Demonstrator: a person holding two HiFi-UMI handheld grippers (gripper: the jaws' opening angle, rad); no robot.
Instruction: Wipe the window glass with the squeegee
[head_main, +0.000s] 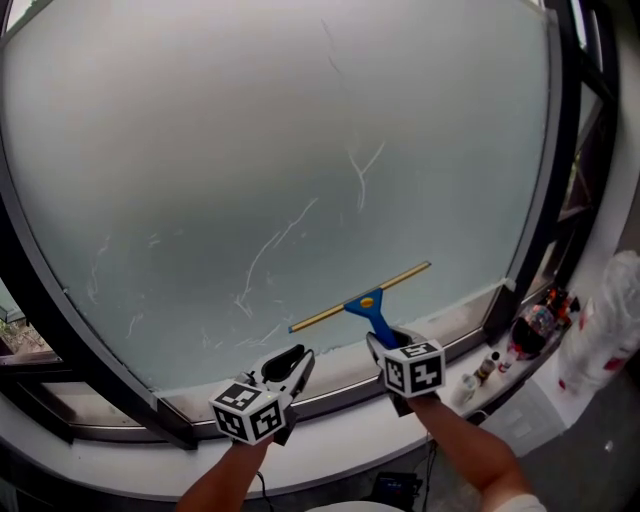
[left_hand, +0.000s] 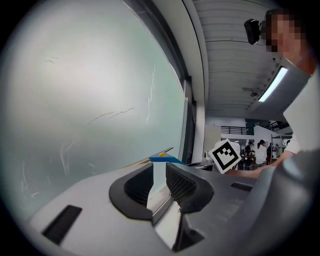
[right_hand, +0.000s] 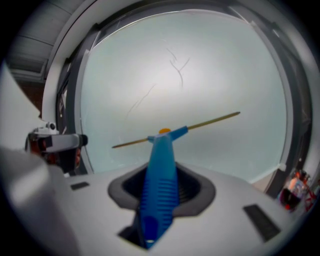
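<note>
Head view. The squeegee lies against the lower window glass, near the sill. Its blade's long axis runs from 8 o'clock to 2 o'clock; the blue handle points back toward 5 o'clock, into the right gripper, whose tongs pinch it. The left gripper hangs just beside, at the squeegee's 8 o'clock, tongs spread with nothing between them. Thin white streaks mark the glass above the blade, at 12 o'clock. A dark frame post bounds the pane at 3 o'clock; small bottles stand on the sill beyond it, apart from the blade.
</note>
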